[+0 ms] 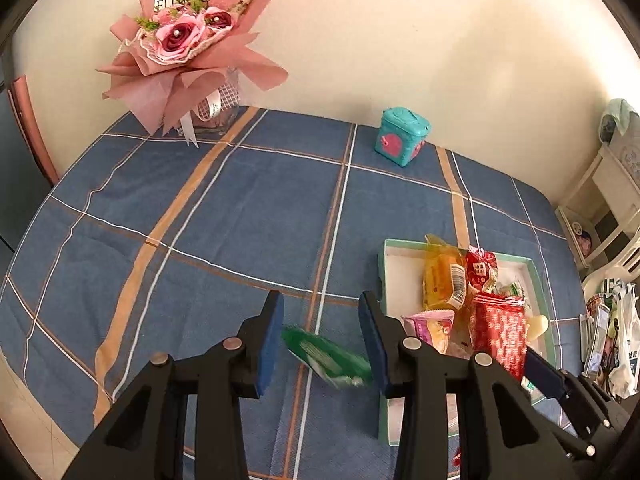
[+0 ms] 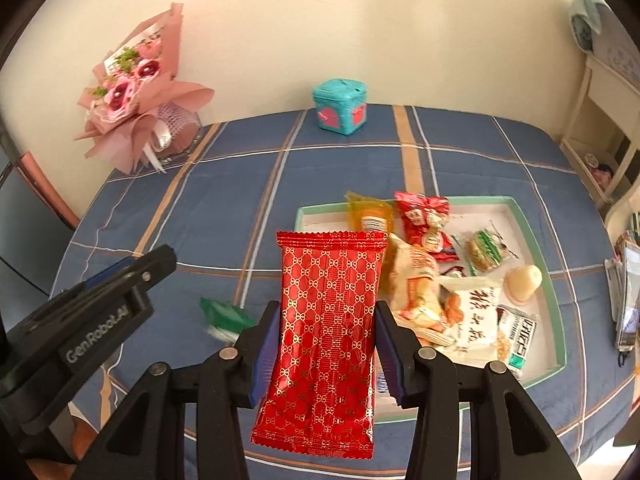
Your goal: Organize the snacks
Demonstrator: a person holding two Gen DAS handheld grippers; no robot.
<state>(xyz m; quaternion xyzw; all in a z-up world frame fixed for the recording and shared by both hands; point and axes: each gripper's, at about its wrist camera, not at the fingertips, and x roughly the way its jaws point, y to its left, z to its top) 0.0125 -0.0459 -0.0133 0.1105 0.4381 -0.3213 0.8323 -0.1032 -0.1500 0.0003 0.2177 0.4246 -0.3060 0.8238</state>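
Observation:
A shallow white tray with a green rim [image 2: 536,240] [image 1: 384,276] sits on the blue plaid tablecloth and holds several snack packets. My right gripper [image 2: 326,332] is shut on a red packet with a gold pattern [image 2: 330,308], held upright over the tray's near left corner; it also shows in the left wrist view [image 1: 498,328]. A green packet [image 1: 328,356] lies blurred on the cloth left of the tray, between the pads of my left gripper [image 1: 322,340], which is open and empty above it. The green packet shows in the right wrist view [image 2: 226,314] too.
A pink bouquet in a glass vase [image 1: 188,52] stands at the table's far left. A teal box with pink hearts [image 1: 402,136] sits at the far edge by the wall. White shelving [image 2: 600,132] and bags [image 1: 616,344] stand right of the table.

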